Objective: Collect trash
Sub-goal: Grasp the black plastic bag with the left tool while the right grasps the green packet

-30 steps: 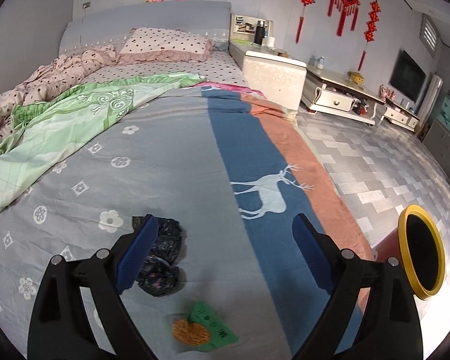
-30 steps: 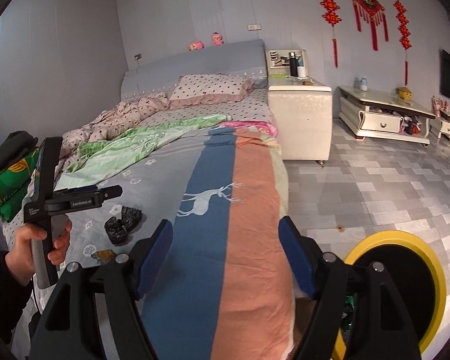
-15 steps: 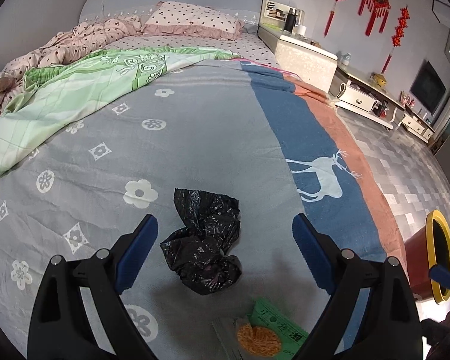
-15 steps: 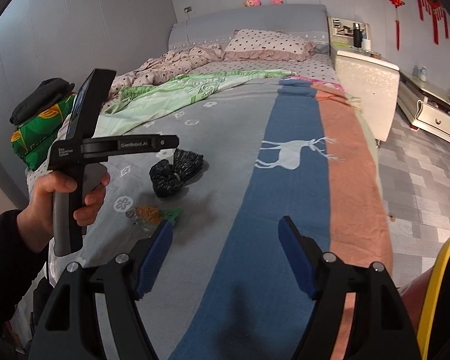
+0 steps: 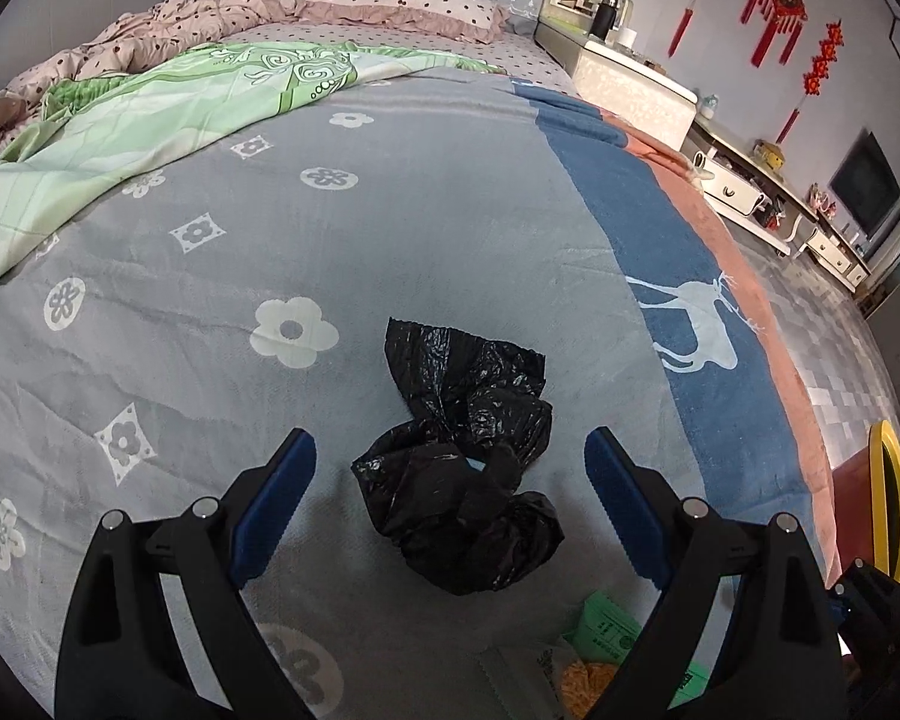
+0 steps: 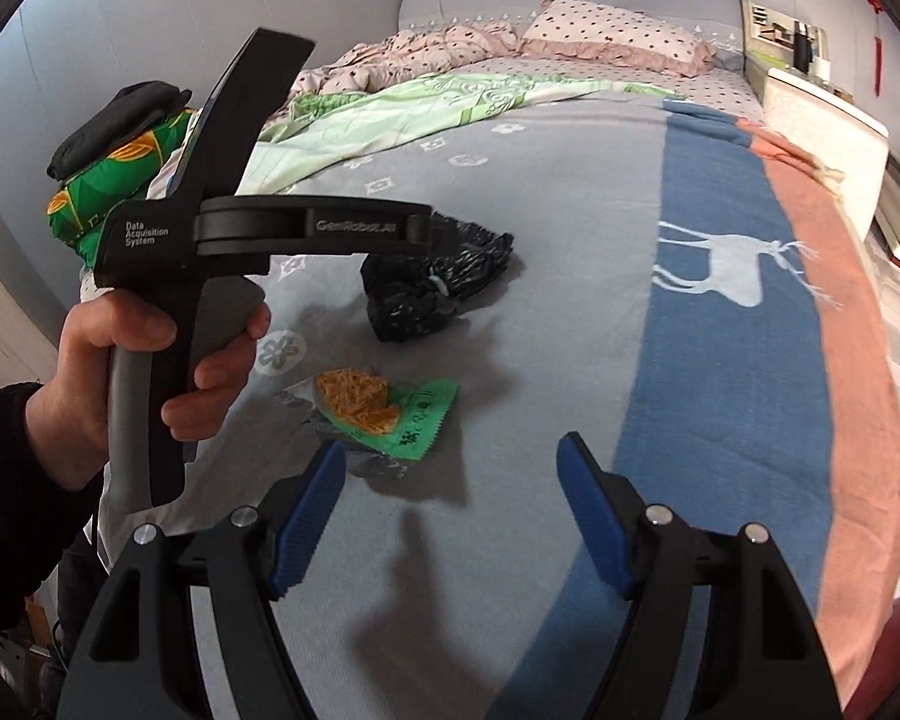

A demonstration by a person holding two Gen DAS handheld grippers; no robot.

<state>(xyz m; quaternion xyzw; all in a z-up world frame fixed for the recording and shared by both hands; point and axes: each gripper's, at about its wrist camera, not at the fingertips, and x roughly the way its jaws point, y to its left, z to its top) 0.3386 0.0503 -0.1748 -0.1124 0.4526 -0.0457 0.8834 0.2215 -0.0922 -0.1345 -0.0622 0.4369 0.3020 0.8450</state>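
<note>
The left gripper (image 5: 450, 474) had its blue-padded fingers (image 5: 273, 498) spread wide on either side of a crumpled black plastic bag (image 5: 462, 474), with a clear gap between each pad and the plastic, so nothing was gripped. The bag lay on the grey flowered part of the bed cover (image 5: 390, 210), toward the foot edge of the bed and just left of the cover's blue stripe. The right gripper (image 6: 450, 510) was likewise spread wide and held nothing; it hung over the cover beside a torn green snack wrapper (image 6: 390, 414) with orange crumbs on it, which lay just nearer the foot edge than the bag. In the right wrist view a bare hand (image 6: 144, 360) in a dark sleeve clasped the left gripper's handle, and that gripper's body covered the bag's near end. In the left wrist view the wrapper was cut off by the bottom edge and partly hidden behind a finger. A yellow-rimmed bin (image 5: 891, 504) stood on the floor past the bed's right edge, only half visible.
</note>
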